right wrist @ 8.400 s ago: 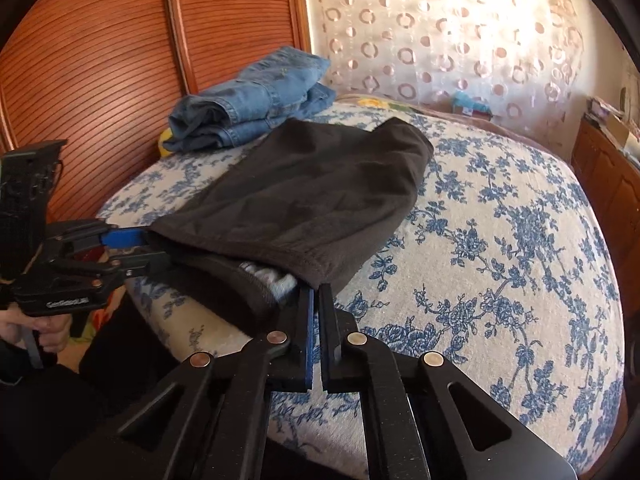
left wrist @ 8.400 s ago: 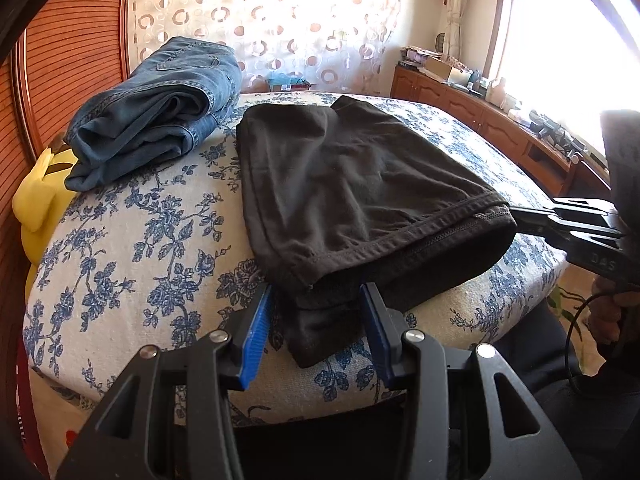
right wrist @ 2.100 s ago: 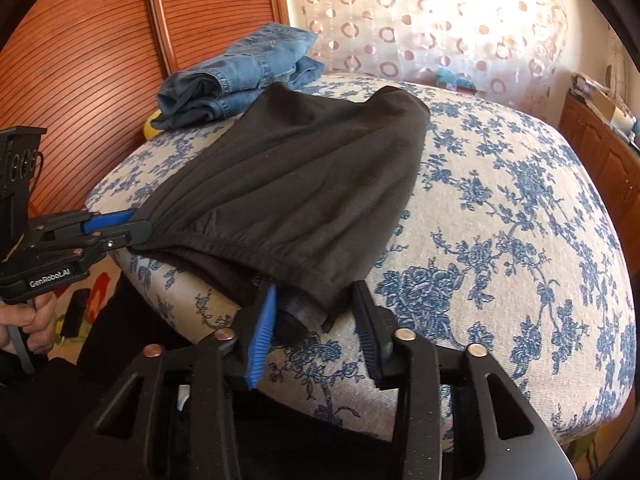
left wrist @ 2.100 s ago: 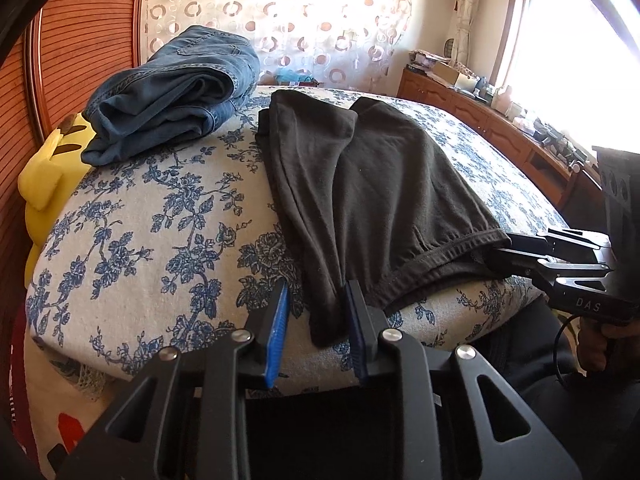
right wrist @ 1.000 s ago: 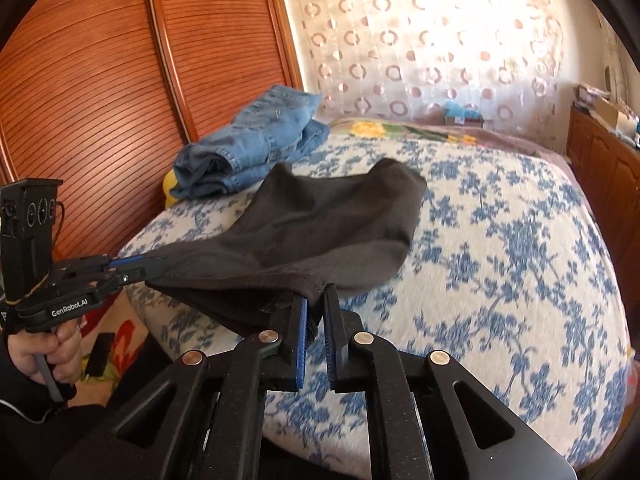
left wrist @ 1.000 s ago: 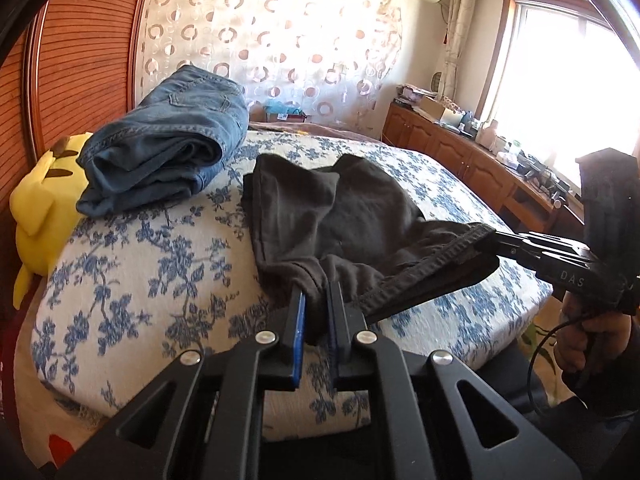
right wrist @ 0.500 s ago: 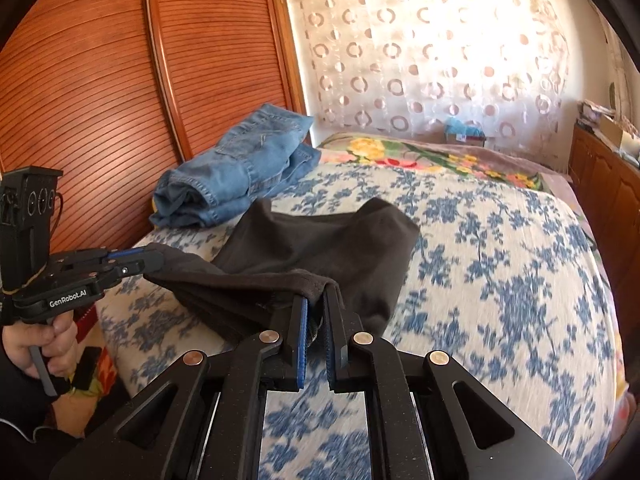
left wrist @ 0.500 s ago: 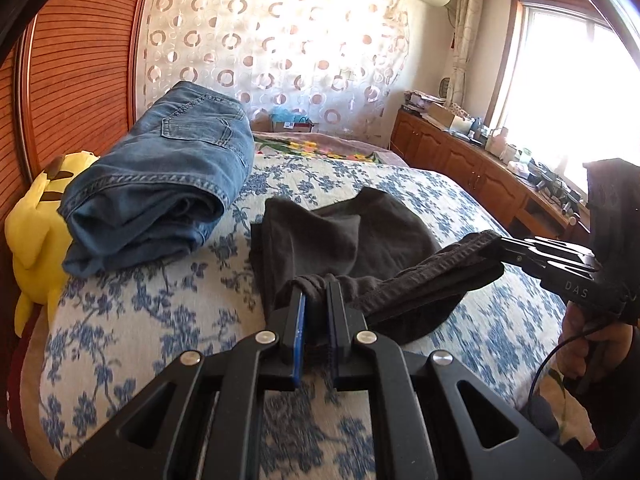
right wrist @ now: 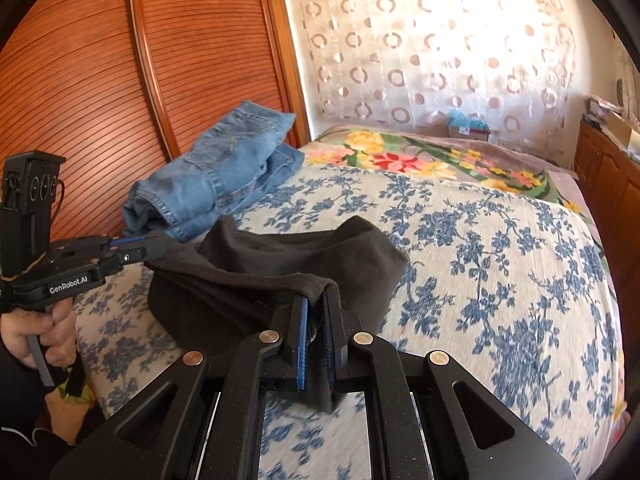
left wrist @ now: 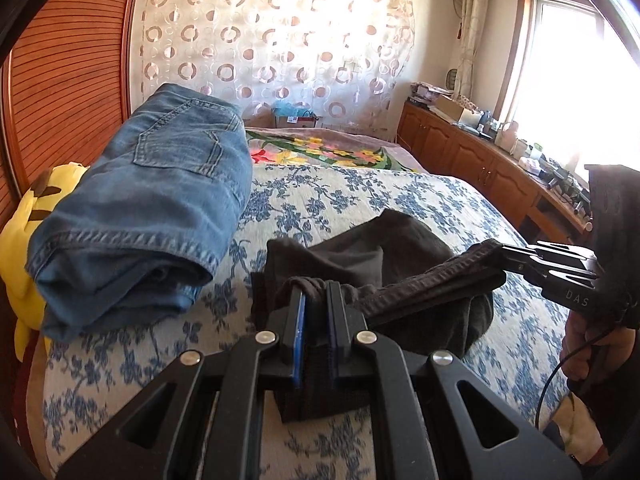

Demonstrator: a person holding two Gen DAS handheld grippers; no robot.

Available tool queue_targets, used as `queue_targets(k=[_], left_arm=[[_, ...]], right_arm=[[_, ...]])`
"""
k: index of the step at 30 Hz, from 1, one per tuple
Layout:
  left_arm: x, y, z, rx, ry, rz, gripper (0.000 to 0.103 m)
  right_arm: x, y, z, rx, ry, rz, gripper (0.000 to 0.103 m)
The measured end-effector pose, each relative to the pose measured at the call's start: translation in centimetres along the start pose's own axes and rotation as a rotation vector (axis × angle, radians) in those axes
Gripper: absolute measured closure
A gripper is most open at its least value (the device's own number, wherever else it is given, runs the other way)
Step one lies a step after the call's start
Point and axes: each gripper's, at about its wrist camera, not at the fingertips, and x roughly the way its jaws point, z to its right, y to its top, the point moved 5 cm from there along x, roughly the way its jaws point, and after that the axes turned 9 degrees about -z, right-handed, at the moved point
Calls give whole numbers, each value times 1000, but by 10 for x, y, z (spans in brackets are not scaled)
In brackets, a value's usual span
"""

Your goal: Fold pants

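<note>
The black pants (left wrist: 380, 248) hang between the two tongs above the near end of the bed (right wrist: 500, 248), their far part bunched on the flowered cover. The left tongs (left wrist: 316, 292) are closed on one end of the waistband, the dark cloth gathered into a knot between the blue pads (left wrist: 298, 320). The right tongs (right wrist: 314, 308) are clamped on the other end, and the ribbed band runs taut from one to the other. Holding both ends keeps that edge straight — my guess is that it is being carried over the legs to make a fold across the length, so the band would land square on the hems.

The cloth is soft, matte knit; it sags into rounded humps with no crease and will likely slump if let go unevenly. The waistband is thicker and ribbed, the firmest part to pinch.

Beside it, by the ribbed wooden panels, lies a folded pair of blue jeans (left wrist: 148, 216) — stiff denim with pale stitching and a patch pocket. A yellow plush toy (left wrist: 20, 240) is wedged behind them. The bed cover is a coarse cream weave with blue sprigs.
</note>
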Motion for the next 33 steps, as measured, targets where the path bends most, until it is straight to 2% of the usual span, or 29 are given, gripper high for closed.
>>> queue_targets(k=[16,27,29,30,31,33], left_arm=[[34,27,-4,25,49,-52,97],[46,42,-8,22,78,-52,96],[47,45,-10,13,83,-52,93],[48,45,-12,9,85,-54,92],[48,45,-12,7,82,-59,88],[47,43,-12,11,82,-60,80]], right_arm=[[31,19,25,3,4,-47,99],[44,34,36,19,-13,-47,99],[46,38,38,30,-19,-46,99],[47,40,39,34,-20,-46,95],[48,42,41,39,-23,-47,89],[49,42,43,47,-23,-49,88]])
